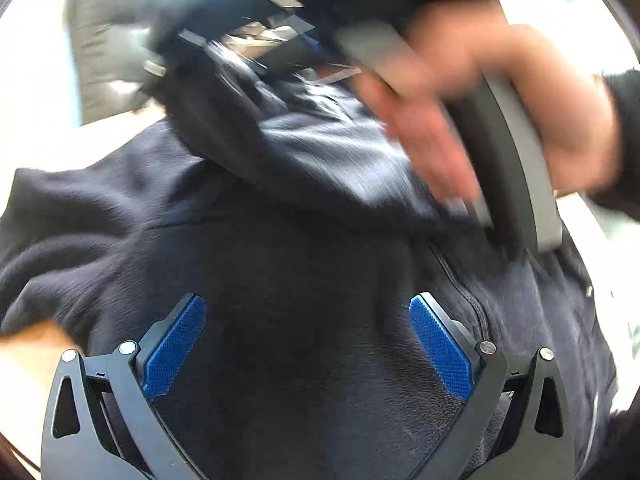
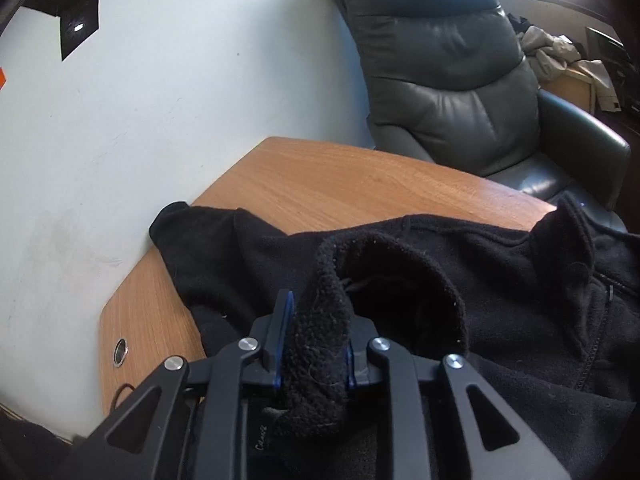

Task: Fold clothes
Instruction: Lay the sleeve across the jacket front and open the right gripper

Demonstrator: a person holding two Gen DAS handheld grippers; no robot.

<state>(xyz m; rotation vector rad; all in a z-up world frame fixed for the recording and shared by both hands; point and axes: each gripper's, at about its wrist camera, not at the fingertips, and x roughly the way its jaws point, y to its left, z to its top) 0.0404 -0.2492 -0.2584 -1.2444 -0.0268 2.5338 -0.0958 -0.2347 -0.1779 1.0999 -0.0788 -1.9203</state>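
A dark fleece jacket (image 1: 280,264) lies spread on a wooden table (image 2: 320,176). My left gripper (image 1: 308,304) hangs just above the jacket's body, open, with nothing between its blue pads (image 1: 176,344). My right gripper (image 2: 320,320) is shut on the folded-over sleeve cuff (image 2: 320,344), which bulges between the pads. In the left wrist view a person's hand (image 1: 460,100) carries that gripper, blurred, with the sleeve (image 1: 328,148) draped over the jacket's chest. The jacket's zipper (image 1: 460,280) runs down at the right.
A white wall (image 2: 160,100) borders the table on the left. A grey leather armchair (image 2: 440,80) stands behind the table's far edge. A metal cable hole (image 2: 120,352) sits in the near left corner. Bare wood shows beyond the jacket's collar (image 2: 576,240).
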